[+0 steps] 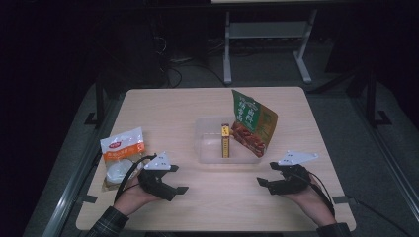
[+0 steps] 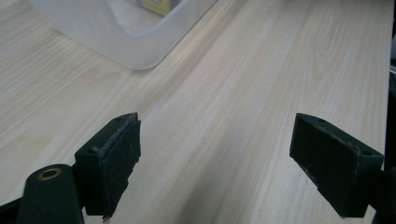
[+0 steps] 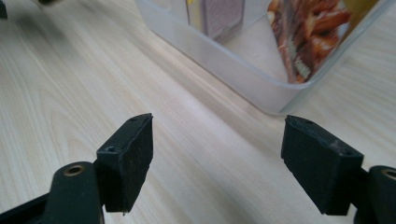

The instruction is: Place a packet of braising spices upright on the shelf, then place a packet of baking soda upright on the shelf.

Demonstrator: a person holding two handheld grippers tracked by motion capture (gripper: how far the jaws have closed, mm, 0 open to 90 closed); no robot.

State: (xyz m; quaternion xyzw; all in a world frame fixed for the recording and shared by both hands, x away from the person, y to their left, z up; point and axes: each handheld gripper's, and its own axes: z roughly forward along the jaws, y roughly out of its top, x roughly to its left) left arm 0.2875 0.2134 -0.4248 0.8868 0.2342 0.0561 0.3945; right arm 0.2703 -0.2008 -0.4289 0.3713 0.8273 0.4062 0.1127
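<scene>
Left hand-held gripper [image 1: 180, 178] low at the lower left of the high view, jaws released and wide apart, nothing between them but bare wood. In its own view the two black pads frame plain bench grain, so it looks parked and waiting. Right hand-held gripper [image 1: 264, 175] at the lower right mirrors it: jaws spread, empty, aimed inward toward the middle, likely lining up on the bin ahead.

That makes two grippers, both unloaded, each in one hand with a plaid cuff at the frame's bottom edge.

Just left of the left gripper lies one white-and-orange plastic snack packet [image 1: 121, 155], flat on the light wooden bench [image 1: 163, 106] at the left edge. It sits outside the bin, so my read is it's next to be packed.

Farther up, centre of frame, one clear rectangular plastic bin [image 1: 207, 153]. Inside stand two items: a slim yellow box [image 1: 226, 142] on end, and a green-and-red foil food pouch [image 1: 253, 124] leaning against the bin's right wall, its top poking well above the rim. It leans because it's too tall to lie flat beside the box.

Count: three packaged goods, two in, one out.
</scene>
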